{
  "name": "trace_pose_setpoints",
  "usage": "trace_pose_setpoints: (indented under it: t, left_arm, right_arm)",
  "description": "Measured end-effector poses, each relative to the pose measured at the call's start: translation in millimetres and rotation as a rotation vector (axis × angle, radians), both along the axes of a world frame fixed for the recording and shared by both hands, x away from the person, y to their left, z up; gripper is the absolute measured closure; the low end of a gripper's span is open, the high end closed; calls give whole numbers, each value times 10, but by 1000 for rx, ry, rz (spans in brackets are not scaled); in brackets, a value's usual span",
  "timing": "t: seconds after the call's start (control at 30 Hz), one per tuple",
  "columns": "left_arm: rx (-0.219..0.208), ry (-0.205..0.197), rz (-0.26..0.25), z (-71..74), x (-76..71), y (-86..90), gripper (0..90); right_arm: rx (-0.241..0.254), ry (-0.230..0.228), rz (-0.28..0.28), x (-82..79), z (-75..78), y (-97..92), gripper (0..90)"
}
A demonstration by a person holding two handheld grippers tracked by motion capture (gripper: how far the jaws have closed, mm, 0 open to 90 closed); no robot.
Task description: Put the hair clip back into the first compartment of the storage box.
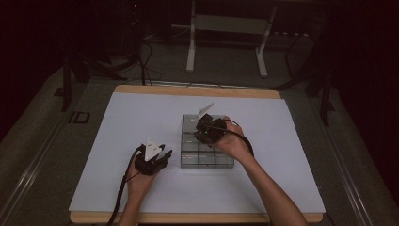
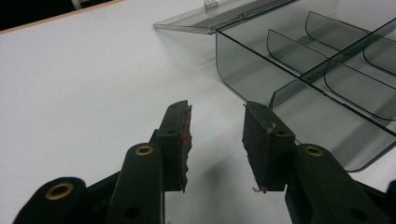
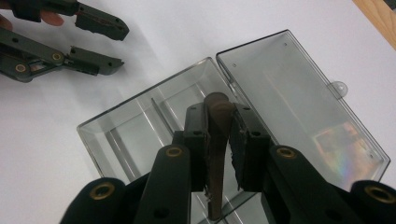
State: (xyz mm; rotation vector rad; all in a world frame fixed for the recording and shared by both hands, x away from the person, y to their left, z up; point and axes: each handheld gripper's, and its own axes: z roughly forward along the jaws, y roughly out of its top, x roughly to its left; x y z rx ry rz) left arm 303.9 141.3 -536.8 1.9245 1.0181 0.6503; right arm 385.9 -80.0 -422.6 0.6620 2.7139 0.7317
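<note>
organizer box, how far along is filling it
Done: the clear organizer box lies with its lid open flat on the table. In hand: the right gripper holds a thin dark piece over the compartments. Left: placing it; the left gripper waits open beside the box.

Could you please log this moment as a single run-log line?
right claw: shut on thin brown strip | over open clear plastic compartment box | left claw: open, empty, beside box
</note>
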Motion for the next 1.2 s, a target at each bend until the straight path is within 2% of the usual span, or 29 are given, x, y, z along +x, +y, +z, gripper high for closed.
trace_pose_setpoints:
  t: [0.3, 0.8, 1.0, 1.2]
  left_arm:
    - [1, 0, -1, 0, 0, 1, 614]
    - [3, -2, -2, 1, -1, 2, 613]
    - [2, 1, -3, 2, 0, 3, 613]
    - [2, 1, -3, 2, -1, 2, 613]
  right_arm:
    - [-19, 15, 9, 44, -55, 132, 776]
    - [-64, 70, 5, 145, -189, 357, 776]
    - [-83, 101, -16, 190, -267, 432, 776]
    - [-99, 112, -23, 238, -339, 478, 775]
